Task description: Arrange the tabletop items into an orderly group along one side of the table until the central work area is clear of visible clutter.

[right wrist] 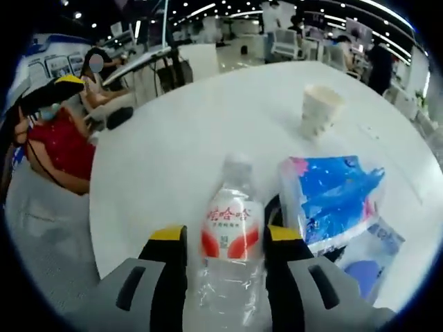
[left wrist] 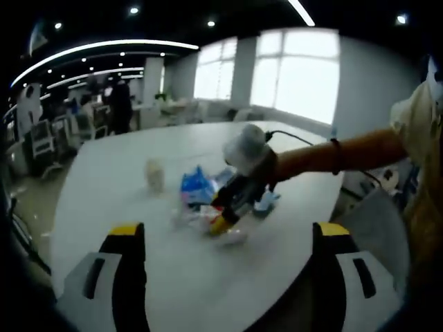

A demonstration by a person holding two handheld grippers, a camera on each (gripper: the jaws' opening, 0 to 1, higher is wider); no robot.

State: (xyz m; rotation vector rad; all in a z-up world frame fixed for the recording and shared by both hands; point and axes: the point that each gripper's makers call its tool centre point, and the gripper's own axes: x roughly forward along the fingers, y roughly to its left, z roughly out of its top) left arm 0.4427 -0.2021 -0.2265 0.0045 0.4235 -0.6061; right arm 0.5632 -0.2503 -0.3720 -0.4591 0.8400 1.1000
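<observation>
A clear water bottle (right wrist: 232,235) with a red and white label lies between my right gripper's (right wrist: 227,238) jaws, which are shut on its sides. Right of it on the white table (right wrist: 180,131) lies a blue soft packet (right wrist: 332,194), with a pale paper cup (right wrist: 320,109) standing farther off. In the left gripper view, my left gripper (left wrist: 230,232) is open over the table's (left wrist: 104,187) near part with nothing between its jaws. Beyond it, the right gripper (left wrist: 223,220) reaches in on a person's arm (left wrist: 332,155), down among the blue packet (left wrist: 197,187) and blurred items. The cup (left wrist: 155,173) stands to their left.
A second bluish packet (right wrist: 374,256) lies at the table's near right edge. A seated person in red (right wrist: 59,149) is close to the table's left rim. Desks, chairs and people fill the room behind; windows (left wrist: 297,76) are at the back.
</observation>
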